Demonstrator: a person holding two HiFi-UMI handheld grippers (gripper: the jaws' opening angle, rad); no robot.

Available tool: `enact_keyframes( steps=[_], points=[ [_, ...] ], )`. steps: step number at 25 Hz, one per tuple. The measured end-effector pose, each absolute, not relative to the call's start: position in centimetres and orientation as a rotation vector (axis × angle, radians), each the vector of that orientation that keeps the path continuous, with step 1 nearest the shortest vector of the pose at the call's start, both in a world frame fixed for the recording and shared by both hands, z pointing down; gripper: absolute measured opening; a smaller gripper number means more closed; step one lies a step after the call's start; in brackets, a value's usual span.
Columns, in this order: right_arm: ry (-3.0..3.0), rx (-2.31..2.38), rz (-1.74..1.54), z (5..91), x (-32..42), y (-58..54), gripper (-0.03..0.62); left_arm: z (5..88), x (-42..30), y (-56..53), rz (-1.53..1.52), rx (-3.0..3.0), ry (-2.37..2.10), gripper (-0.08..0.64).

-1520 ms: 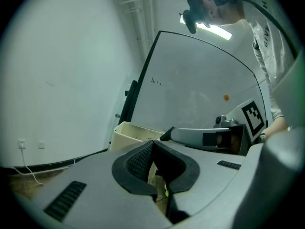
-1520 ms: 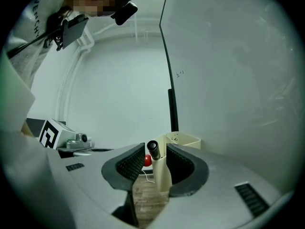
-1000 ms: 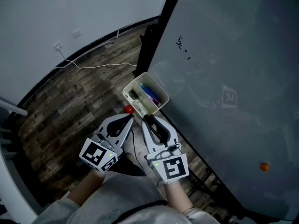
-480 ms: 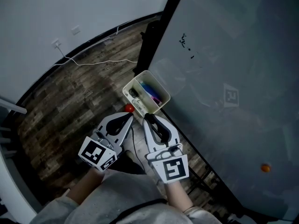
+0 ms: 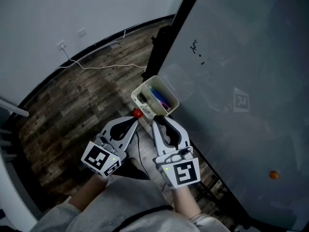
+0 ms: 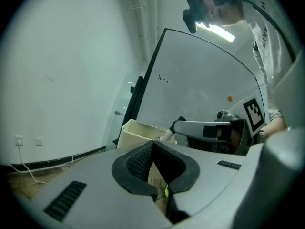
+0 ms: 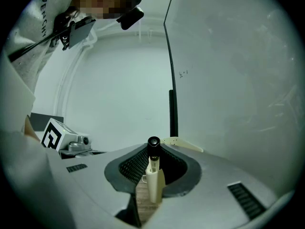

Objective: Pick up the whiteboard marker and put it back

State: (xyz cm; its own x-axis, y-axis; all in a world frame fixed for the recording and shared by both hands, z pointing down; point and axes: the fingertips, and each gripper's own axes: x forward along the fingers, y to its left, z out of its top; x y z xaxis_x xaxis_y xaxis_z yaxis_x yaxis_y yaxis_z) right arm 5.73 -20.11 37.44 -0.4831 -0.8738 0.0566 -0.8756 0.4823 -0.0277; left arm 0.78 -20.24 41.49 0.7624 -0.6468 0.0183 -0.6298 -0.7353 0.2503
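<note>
Wood planks of the floor [image 5: 72,110] fill the left side of the head view, and a thin white cable [image 5: 96,67] runs there near the wall. Next comes the left tool [image 5: 133,121]. Its 2 jaws are pressed together at the tips with nothing between them, so it takes no part in the grip and seems only parked close by, out of the way. Just in front of its tips is a small red round thing [image 5: 138,113]; what it is I cannot tell.

Beyond it hangs the cream marker tray [image 5: 143,85], fixed at the edge of the whiteboard [image 5: 241,57], with blue and purple pens [image 5: 159,98] lying inside. This is most likely the place where the marker belongs.

Further right, the right tool [image 5: 156,121] points level at the near corner of the tray. Its jaws have just been closing. In the right gripper view the whiteboard marker [image 7: 154,173] stands upright between the ribbed pads, white barrel below and black cap on top, clamped from both sides. The jaws stand partly apart only because the barrel fills the gap. The marker is just beside the tray; whether its lower end is inside I cannot tell.

At the far right, the board carries a few black marks [image 5: 195,47] and 1 orange dot [image 5: 273,175], well apart from both tools.
</note>
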Motion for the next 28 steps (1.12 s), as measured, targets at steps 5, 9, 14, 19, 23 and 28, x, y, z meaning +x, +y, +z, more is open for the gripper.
enact_keyframes(
  steps=[5, 9, 14, 19, 23, 28],
  points=[
    [-2.674, 1.572, 0.089, 36.9, 5.8, -20.3, 0.080, 40.9, 0.1, -20.5, -0.112, 2.717, -1.025, 0.014],
    [-2.676, 1.563, 0.088, 36.5, 5.8, -20.3, 0.080, 40.6, -0.2, -20.9, -0.126, 2.711, -1.038, 0.014],
    [-2.685, 1.557, 0.090, 35.7, 5.8, -20.2, 0.080, 40.1, -0.2, -21.0, -0.133, 2.721, -1.034, 0.014],
    [-2.706, 1.541, 0.072, 34.7, 5.7, -20.0, 0.080, 39.7, -0.1, -21.0, -0.140, 2.732, -1.029, 0.014],
    [-2.741, 1.545, 0.049, 34.1, 5.7, -19.9, 0.080, 39.4, 0.0, -21.0, -0.141, 2.742, -1.029, 0.014],
    [-2.707, 1.577, 0.050, 33.8, 6.0, -20.0, 0.080, 39.1, -0.1, -21.1, -0.147, 2.752, -1.033, 0.014]
  ],
)
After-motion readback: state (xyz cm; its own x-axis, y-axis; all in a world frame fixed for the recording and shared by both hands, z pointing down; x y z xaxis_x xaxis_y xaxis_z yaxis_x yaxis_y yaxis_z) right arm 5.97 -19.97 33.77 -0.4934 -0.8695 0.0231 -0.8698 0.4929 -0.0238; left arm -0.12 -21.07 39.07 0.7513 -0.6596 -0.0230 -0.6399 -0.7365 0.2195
